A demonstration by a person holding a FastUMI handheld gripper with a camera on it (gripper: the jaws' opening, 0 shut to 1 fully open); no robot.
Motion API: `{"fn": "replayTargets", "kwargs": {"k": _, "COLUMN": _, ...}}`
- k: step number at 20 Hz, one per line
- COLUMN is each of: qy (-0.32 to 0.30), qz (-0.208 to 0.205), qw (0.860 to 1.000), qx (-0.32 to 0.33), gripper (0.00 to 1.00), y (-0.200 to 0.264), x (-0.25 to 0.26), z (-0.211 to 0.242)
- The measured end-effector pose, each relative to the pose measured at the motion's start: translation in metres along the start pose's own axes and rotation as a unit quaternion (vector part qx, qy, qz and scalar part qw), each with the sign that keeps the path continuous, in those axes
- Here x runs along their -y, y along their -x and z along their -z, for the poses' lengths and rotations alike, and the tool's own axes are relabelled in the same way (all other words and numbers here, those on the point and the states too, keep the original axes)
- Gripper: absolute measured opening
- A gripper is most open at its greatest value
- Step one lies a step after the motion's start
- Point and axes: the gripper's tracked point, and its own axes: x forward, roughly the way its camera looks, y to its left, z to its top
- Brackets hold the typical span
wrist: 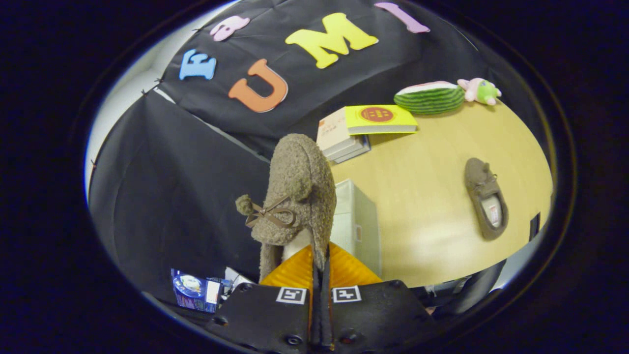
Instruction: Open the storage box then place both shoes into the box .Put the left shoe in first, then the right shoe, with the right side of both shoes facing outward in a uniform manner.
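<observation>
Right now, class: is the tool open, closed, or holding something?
Tool: closed on the rim of the fuzzy brown shoe, lifted above the table.

place: recording booth | signs: black cloth wall (pixel 162 196) behind a wooden desk (pixel 422 196); props near its far edge: stacked books (pixel 358 129), plush toys (pixel 444 96)

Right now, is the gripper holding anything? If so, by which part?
Yes: the gripper is shut on the fuzzy brown shoe, pinching its heel-end collar edge between both fingers.
</observation>
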Motion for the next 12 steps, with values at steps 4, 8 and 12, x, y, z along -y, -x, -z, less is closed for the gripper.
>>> {"fn": "replayTargets", "kwargs": {"k": 4, "qy": -0.005, "qz": -0.006, "qw": 1.0, "qx": -0.008, "gripper": 0.06, "y": -0.038, "x": -0.04, "z": 0.013}}
{"fn": "replayTargets", "kwargs": {"k": 8, "qy": -0.012, "qz": 0.013, "qw": 0.999, "qx": -0.035, "gripper": 0.06, "y": -0.092, "x": -0.044, "z": 0.038}}
{"fn": "replayTargets", "kwargs": {"k": 12, "qy": -0.048, "qz": 0.046, "qw": 0.995, "qx": -0.075, "gripper": 0.06, "y": -0.143, "x": -0.019, "z": 0.069}}
